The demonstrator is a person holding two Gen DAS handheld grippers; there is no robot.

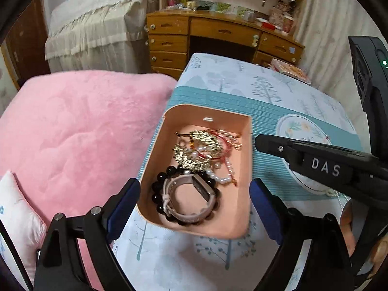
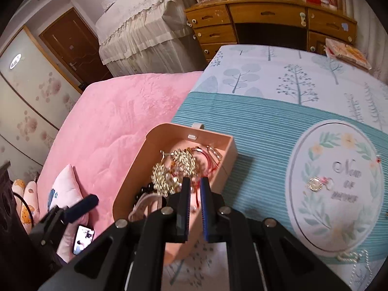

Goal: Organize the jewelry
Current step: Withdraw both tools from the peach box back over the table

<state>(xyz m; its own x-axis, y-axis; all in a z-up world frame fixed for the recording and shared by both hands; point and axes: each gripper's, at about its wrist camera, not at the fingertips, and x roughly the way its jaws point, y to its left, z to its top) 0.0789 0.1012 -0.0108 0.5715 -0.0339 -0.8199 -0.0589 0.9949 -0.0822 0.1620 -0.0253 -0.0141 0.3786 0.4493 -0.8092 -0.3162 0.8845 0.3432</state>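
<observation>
A peach open box (image 1: 157, 160) sits on the patterned tablecloth (image 1: 242, 84). It holds a pink watch (image 1: 191, 215), a black bead bracelet (image 1: 157, 186), gold leaf pieces (image 1: 191, 157), pearl strands (image 1: 223, 177) and a red cord (image 1: 225, 143). My left gripper (image 1: 194, 184) is wide open, with a blue pad on each side of the box's near end and nothing pinched. In the right wrist view my right gripper (image 2: 195, 181) hangs over the box (image 2: 135, 177) with its jaws a narrow gap apart. A thin red cord (image 2: 197, 194) shows in that gap, unpressed. A gold and pearl piece (image 2: 315, 184) lies loose on the cloth's oval print.
A pearl chain (image 2: 351, 257) lies at the cloth's near right. Left of the table is a bed with a pink blanket (image 1: 72, 126), a pillow (image 2: 65, 189) and a phone (image 2: 82, 241). A wooden desk (image 1: 218, 31) stands behind, and a booklet (image 2: 349, 55) lies at the far corner.
</observation>
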